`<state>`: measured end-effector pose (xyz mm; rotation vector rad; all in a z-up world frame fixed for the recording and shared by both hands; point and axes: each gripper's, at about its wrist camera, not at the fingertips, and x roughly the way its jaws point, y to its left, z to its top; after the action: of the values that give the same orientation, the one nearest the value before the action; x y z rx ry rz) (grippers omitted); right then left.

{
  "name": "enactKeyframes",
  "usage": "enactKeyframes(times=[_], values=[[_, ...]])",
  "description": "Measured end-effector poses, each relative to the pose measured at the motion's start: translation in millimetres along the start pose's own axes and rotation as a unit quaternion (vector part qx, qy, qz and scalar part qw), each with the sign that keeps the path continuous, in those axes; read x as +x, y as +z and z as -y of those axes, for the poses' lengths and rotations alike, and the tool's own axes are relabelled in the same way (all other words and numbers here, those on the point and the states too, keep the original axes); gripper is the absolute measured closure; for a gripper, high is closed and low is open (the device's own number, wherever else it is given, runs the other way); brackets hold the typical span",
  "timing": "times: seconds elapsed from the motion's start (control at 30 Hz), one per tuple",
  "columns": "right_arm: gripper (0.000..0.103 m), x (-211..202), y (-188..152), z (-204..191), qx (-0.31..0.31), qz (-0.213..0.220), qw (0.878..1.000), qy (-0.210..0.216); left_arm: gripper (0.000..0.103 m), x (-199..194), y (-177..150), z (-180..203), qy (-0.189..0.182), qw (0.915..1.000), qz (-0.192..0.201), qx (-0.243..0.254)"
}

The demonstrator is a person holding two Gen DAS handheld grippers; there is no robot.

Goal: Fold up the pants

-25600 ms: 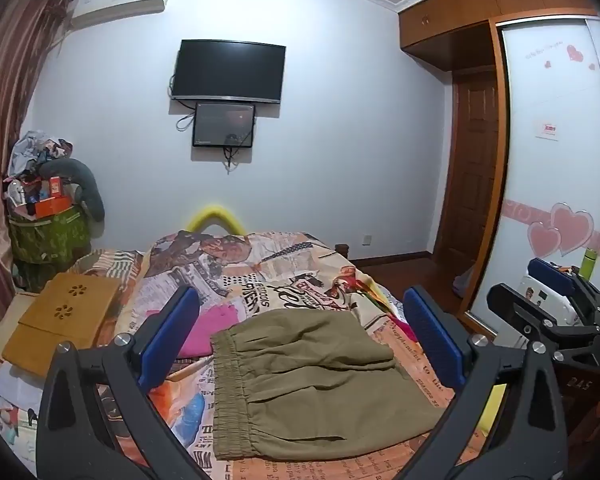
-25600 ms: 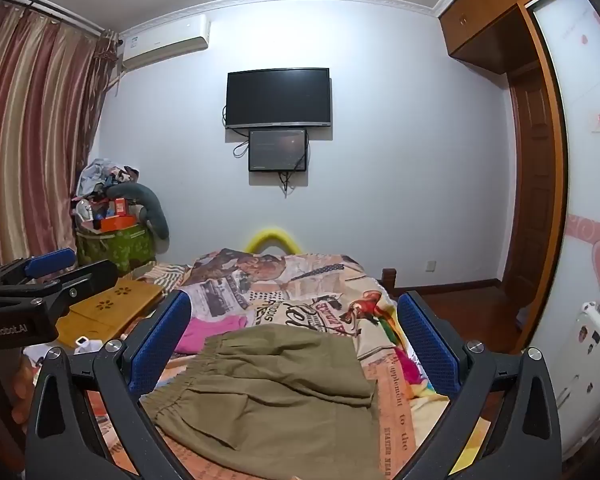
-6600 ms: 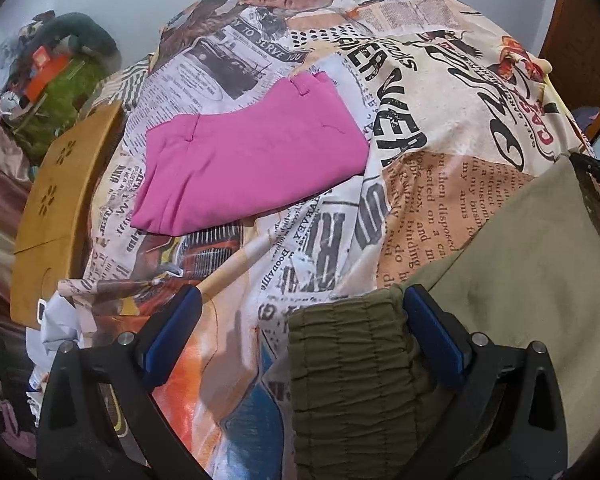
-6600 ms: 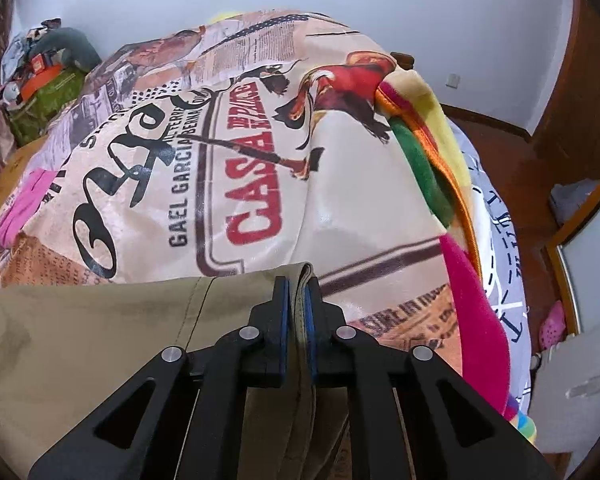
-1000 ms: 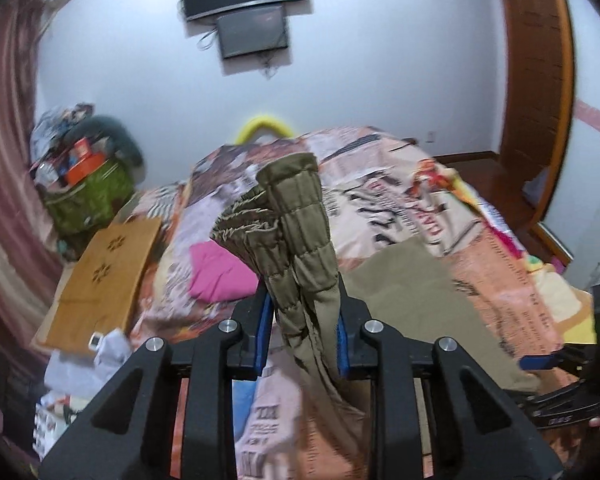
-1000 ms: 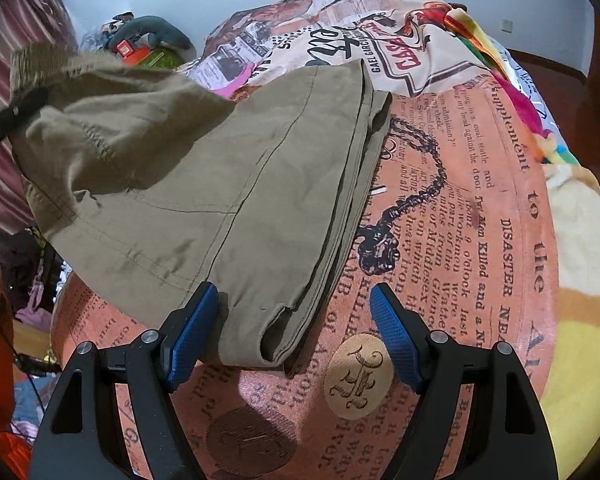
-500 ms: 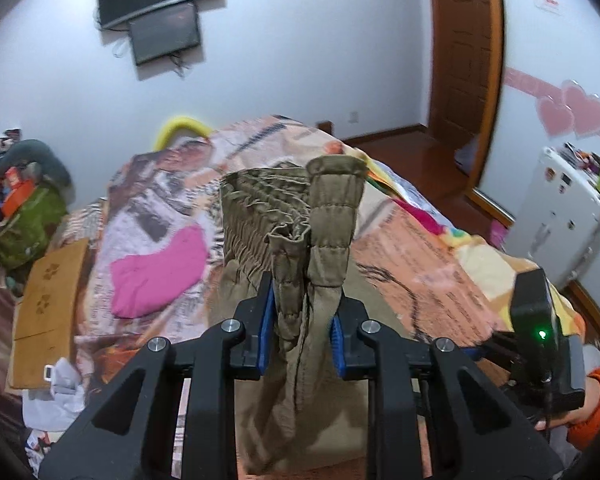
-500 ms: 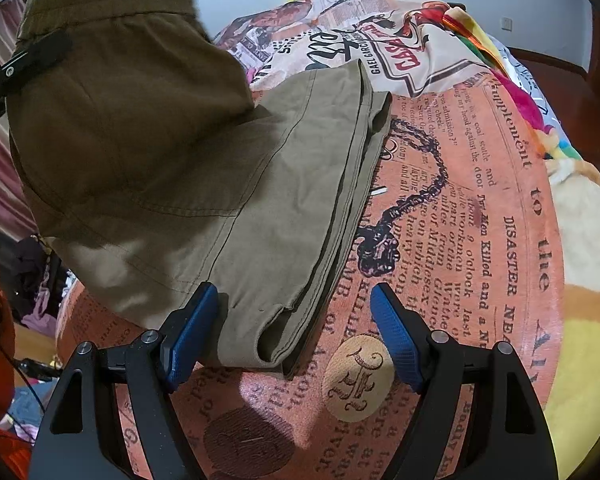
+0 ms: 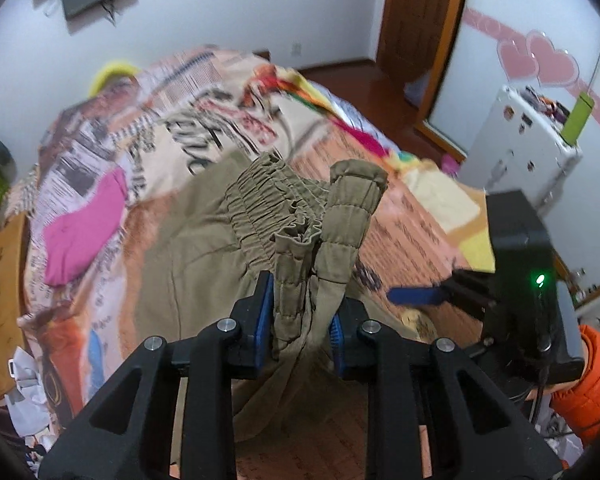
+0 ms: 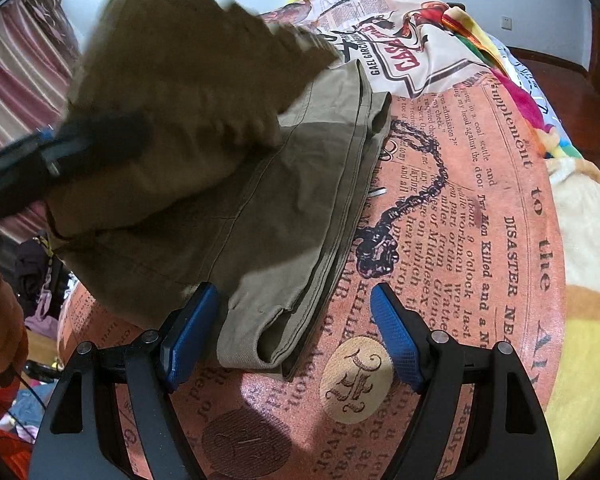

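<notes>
Left gripper [image 9: 300, 316]: blue pads pressed onto the gathered elastic waistband of the olive pants [image 9: 204, 240], pinching it. The bunched waistband stands up above the pads; the fabric below hangs down between the black fingers.

Right gripper [image 10: 288, 336]: blue pads spread wide, nothing between them. It sits low over the bed, pads either side of the folded hem end of the pants [image 10: 260, 240] without visible contact.

Pants, right wrist view: lower part lies flat on the bedspread [image 10: 480, 240] in stacked layers with edges roughly aligned. Upper part is lifted and doubled over above the flat part, blurred; the left gripper [image 10: 60, 152] shows as a dark blurred shape at its edge.

Bedspread: newspaper-print pattern, orange and cream.

Left wrist view: a pink garment [image 9: 84, 224] lies on the bed, well apart from the pants, toward the far left side. White cabinet [image 9: 516, 148] stands beside the bed on the right, with a green bottle [image 9: 578, 116] on top.
</notes>
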<state>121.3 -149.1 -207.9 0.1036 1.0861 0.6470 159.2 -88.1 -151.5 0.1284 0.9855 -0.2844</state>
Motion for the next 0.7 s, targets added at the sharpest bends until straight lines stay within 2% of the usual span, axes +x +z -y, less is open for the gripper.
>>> enactKeyframes(times=[0.07,0.13,0.17,0.4,0.53,0.63,0.7], values=[[0.027,0,0,0,0.001,0.001,1.0,0.0,0.066,6,-2,1,-0.01,0.9998,-0.019,0.004],[0.027,0,-1,0,0.001,0.0,1.0,0.0,0.031,9,-4,0,-0.022,0.9992,-0.034,0.002],[0.027,0,-1,0,0.001,0.0,1.0,0.0,0.028,8,-4,-2,-0.029,0.9991,-0.031,-0.004],[0.027,-1,0,-1,0.002,-0.001,1.0,-0.002,0.024,-6,-2,-16,-0.046,0.9981,-0.025,-0.033],[0.027,-1,-1,-1,0.003,0.0,1.0,-0.002,0.016,-21,2,-31,-0.041,0.9977,-0.003,-0.054],[0.027,-1,0,0,0.003,-0.001,1.0,-0.002,0.01,-30,6,-45,-0.01,0.9977,0.022,-0.063],[0.027,-1,0,-1,0.003,-0.001,1.0,-0.004,0.01,-30,10,-58,0.019,0.9971,0.031,-0.067]])
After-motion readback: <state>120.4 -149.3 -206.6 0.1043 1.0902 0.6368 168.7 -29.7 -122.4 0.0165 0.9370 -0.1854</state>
